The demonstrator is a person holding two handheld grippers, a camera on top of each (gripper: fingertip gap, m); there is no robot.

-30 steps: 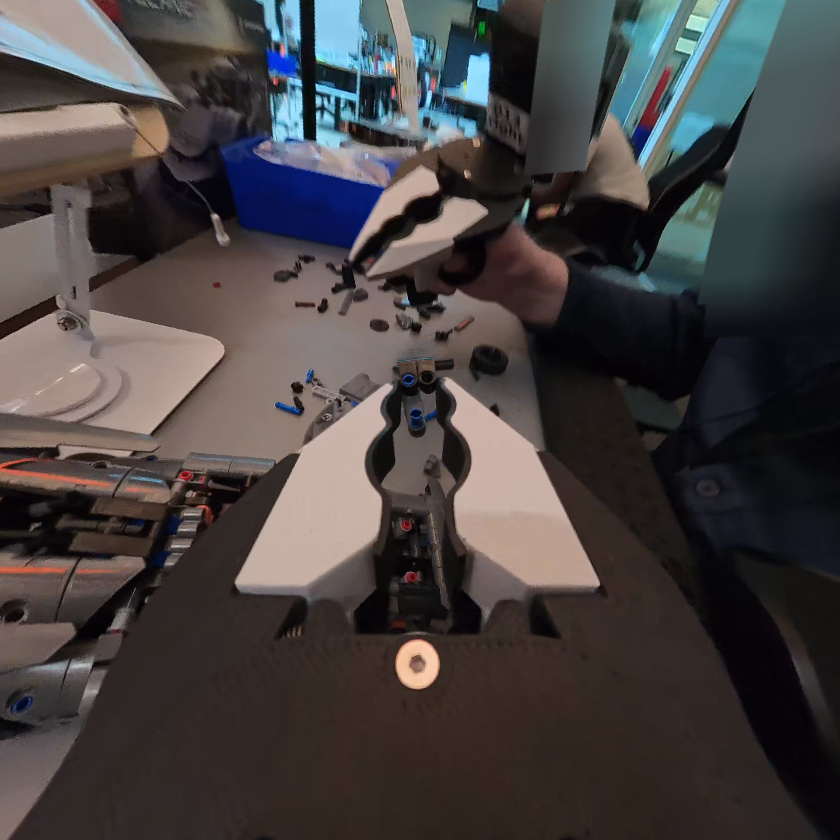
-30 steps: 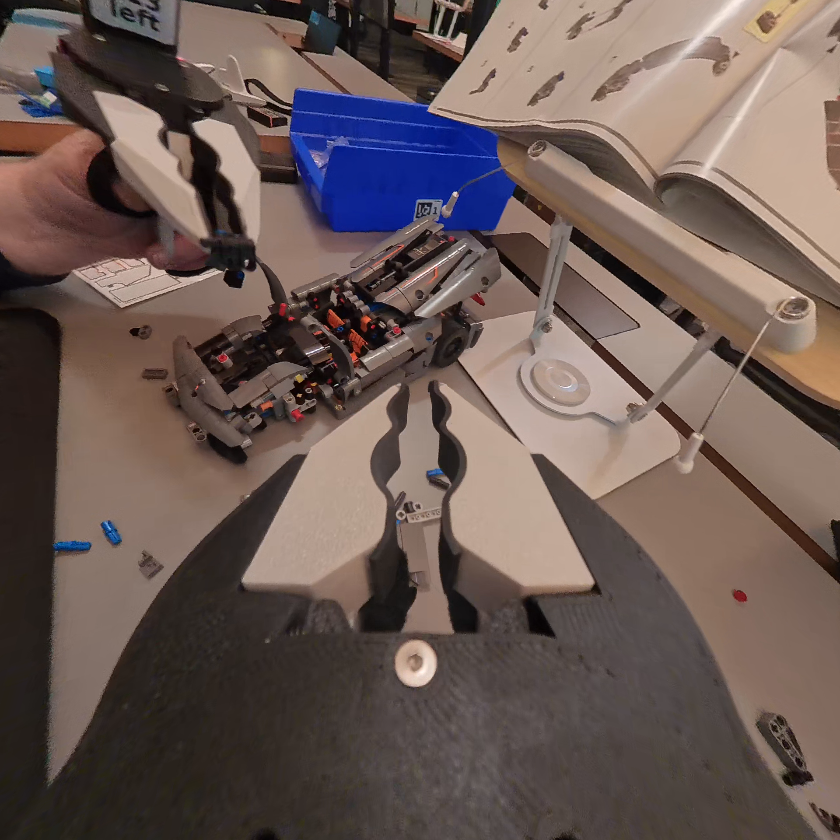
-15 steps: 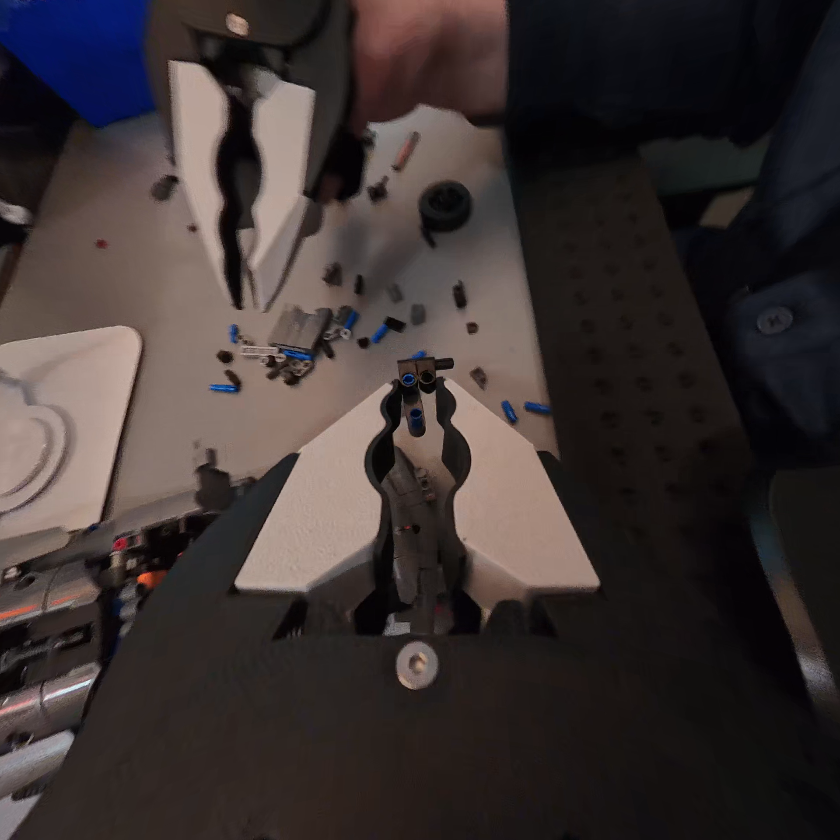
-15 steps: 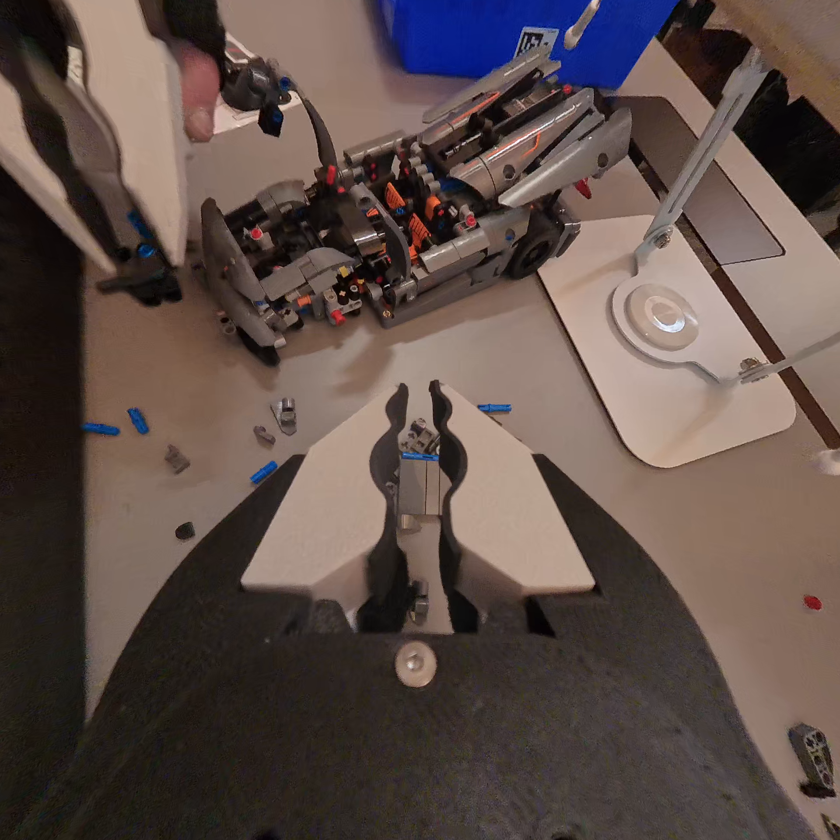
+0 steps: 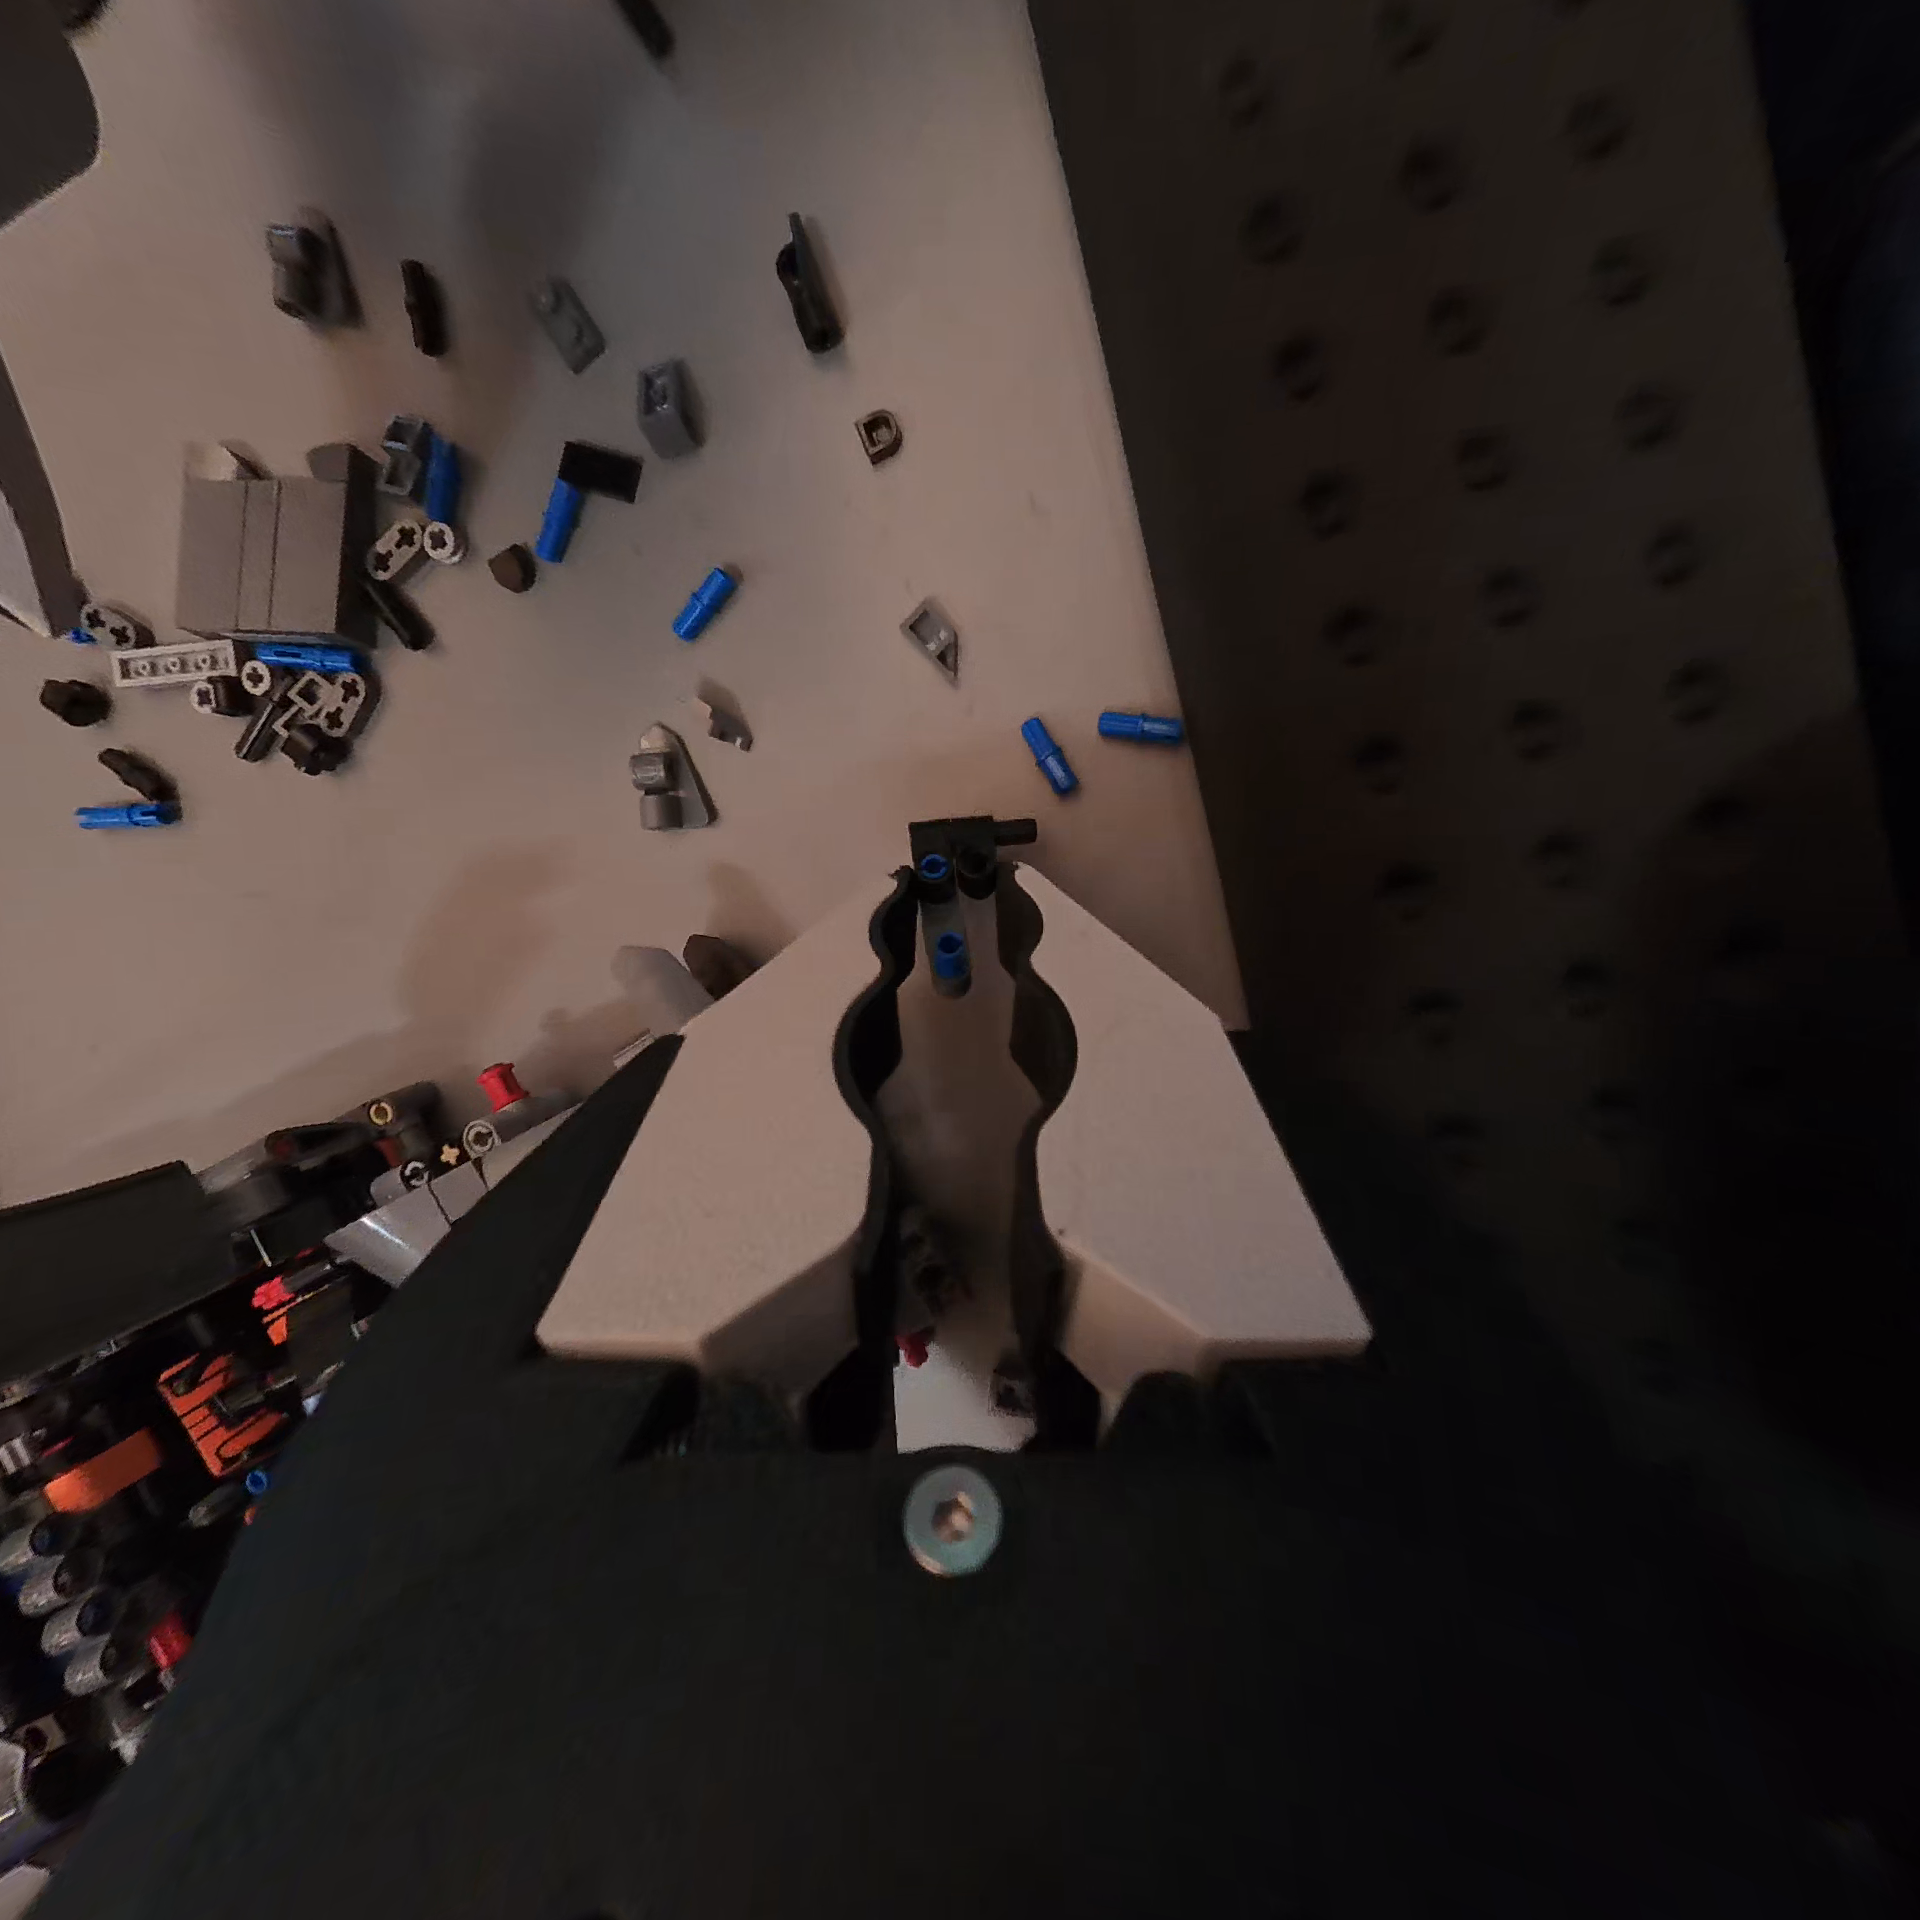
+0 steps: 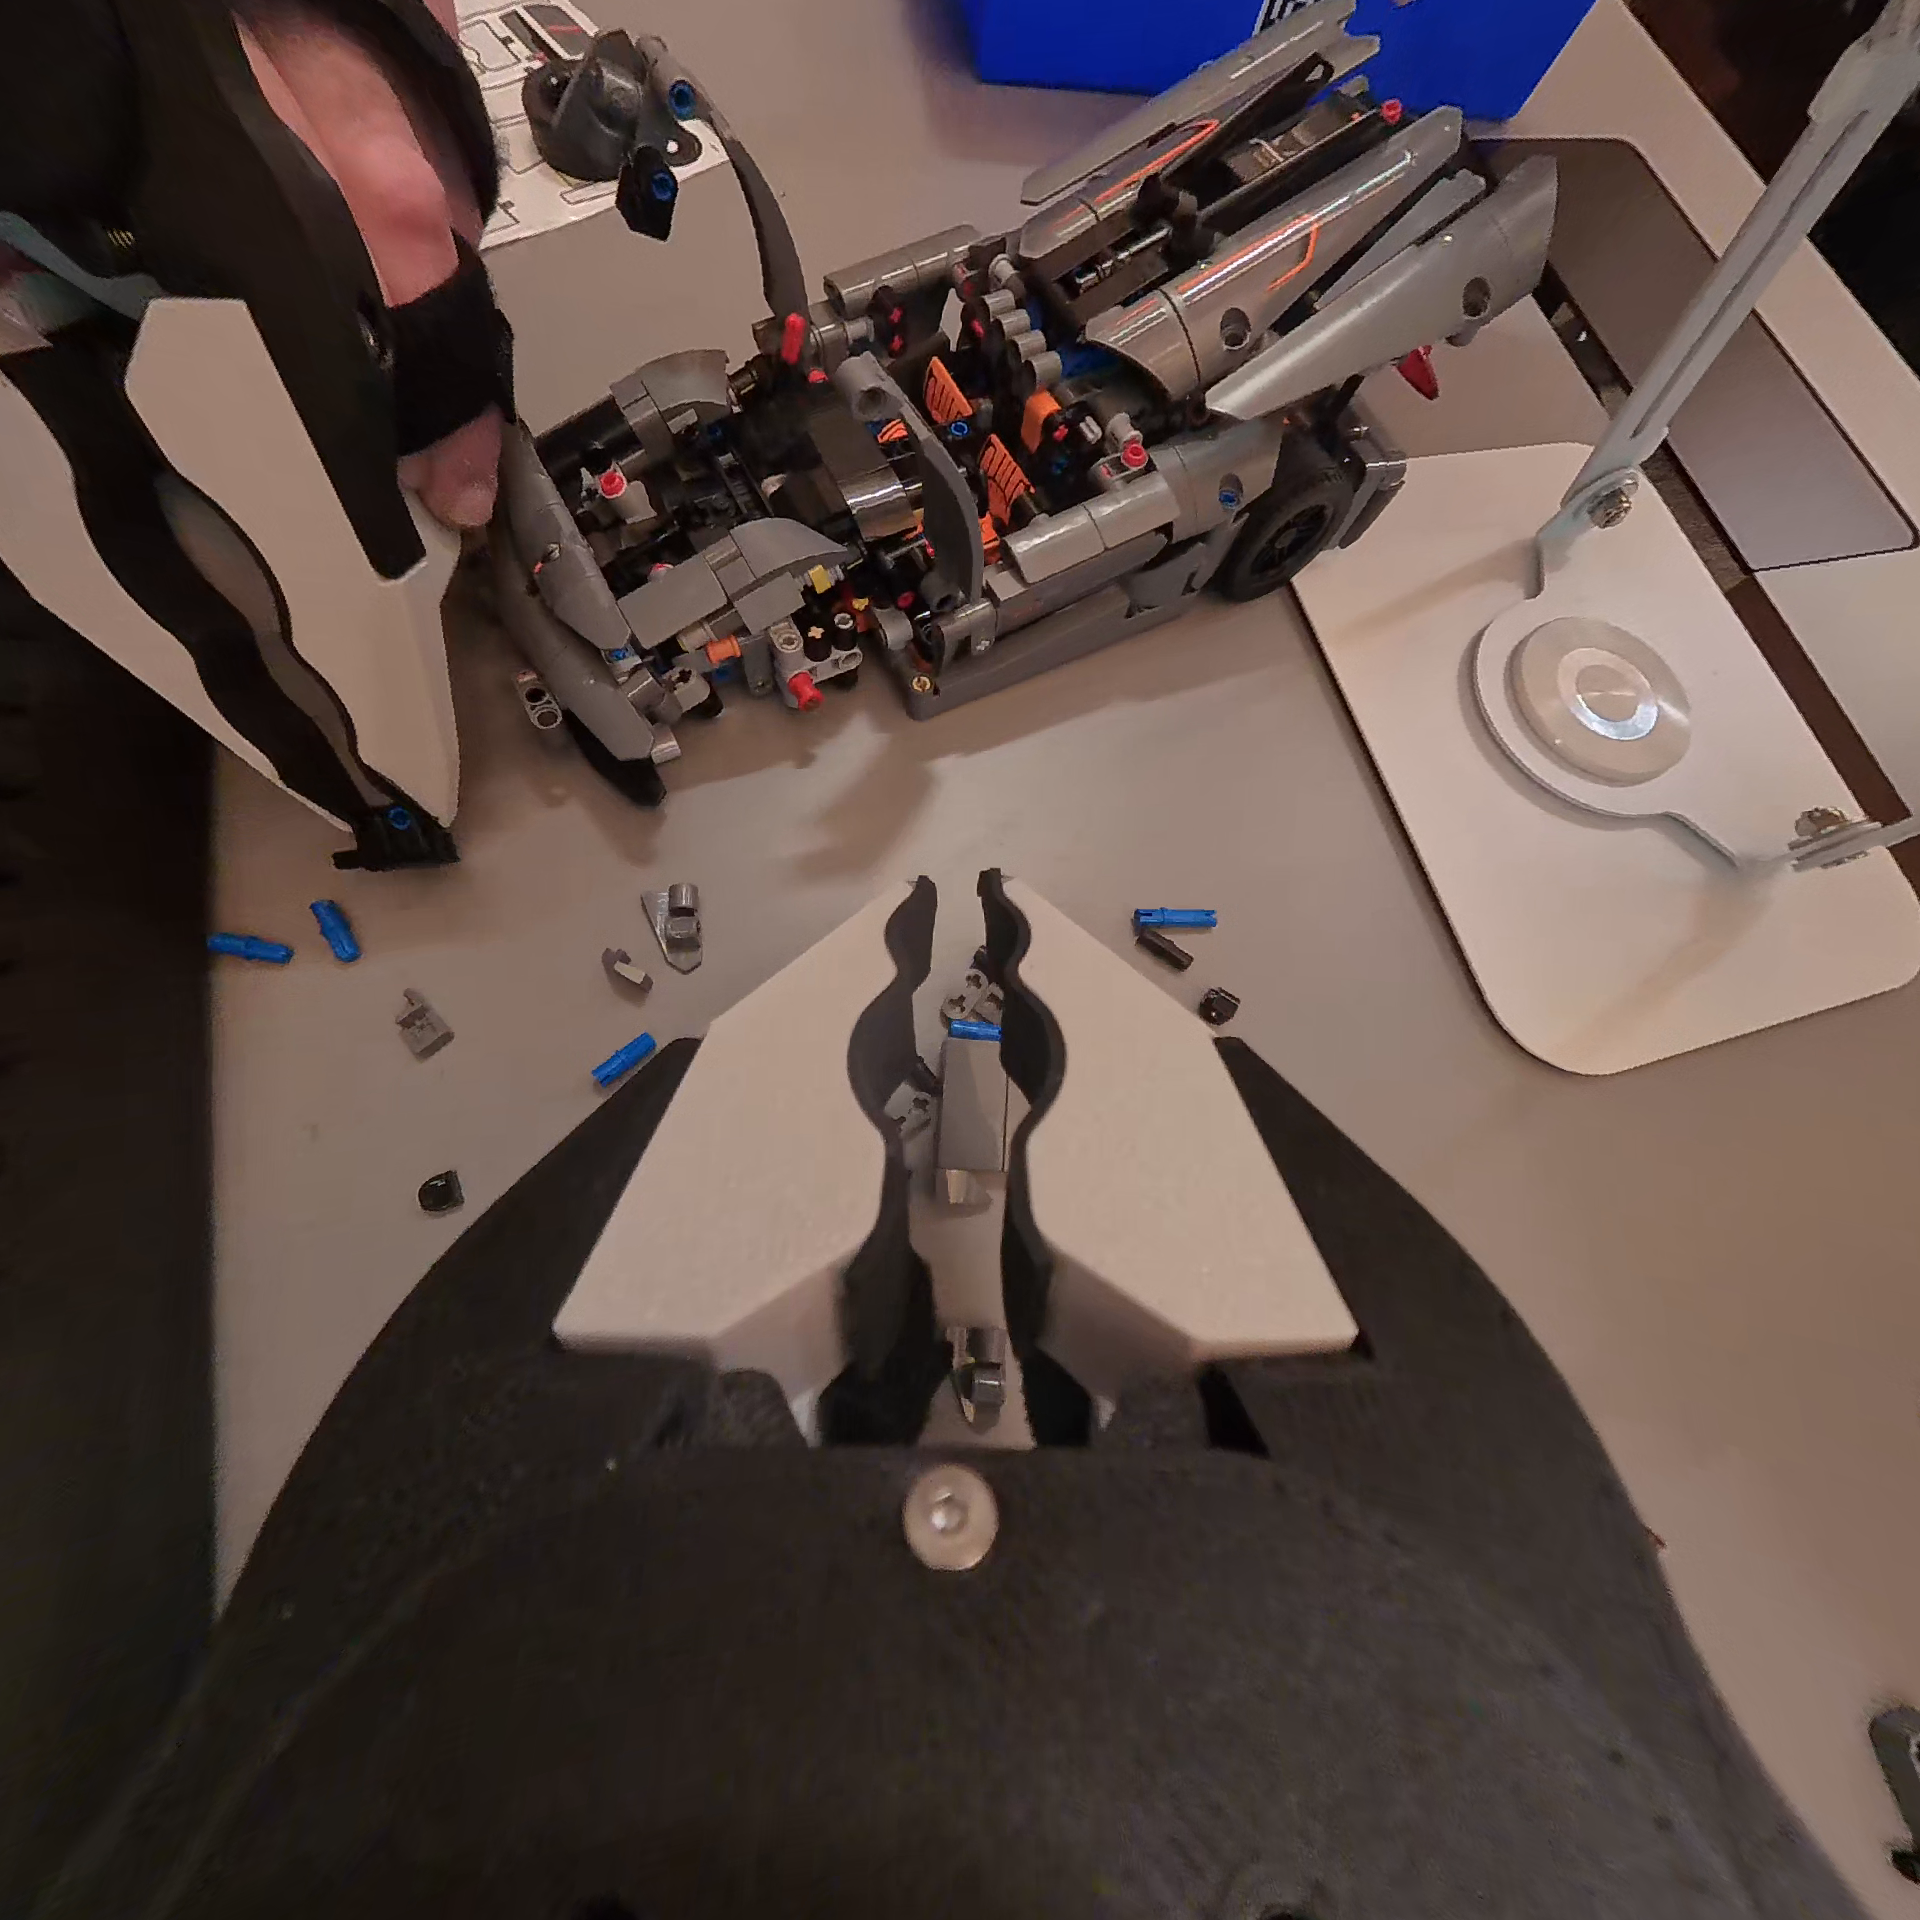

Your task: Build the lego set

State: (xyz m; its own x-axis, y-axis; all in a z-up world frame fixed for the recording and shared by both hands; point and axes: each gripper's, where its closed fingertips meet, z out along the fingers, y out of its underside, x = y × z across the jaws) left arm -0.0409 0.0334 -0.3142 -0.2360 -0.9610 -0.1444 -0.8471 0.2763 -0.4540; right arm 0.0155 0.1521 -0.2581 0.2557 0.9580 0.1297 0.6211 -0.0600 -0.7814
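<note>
The grey surface [image 6: 1195, 1195] carries everything, with a dark perforated mat [image 5: 1507, 520] along its edge. Largest on it is the half-built lego car [image 6: 987, 447], lying at the far middle of the right wrist view: a long grey body with slanted silver panels striped in orange, a black wheel at its right end, and an open middle packed with black, red, blue and orange pins and beams. Just right of it sits the white base of a stand [image 6: 1621, 748]; a blue bin [image 6: 1247, 42] lies behind.

The left gripper [image 6: 400, 831], held in a hand [image 6: 416, 208], hangs at the car's front end, its white fingers clenched on a small black connector piece [image 5: 961, 852] with blue pins, close above the surface.

The right gripper [image 6: 954, 883] hovers over loose parts with its fingers slightly parted and nothing between the tips; a grey block [image 6: 971, 1112] lies on the surface beneath them.

Small blue pins [image 5: 704, 603] and grey and black bits are scattered about.
</note>
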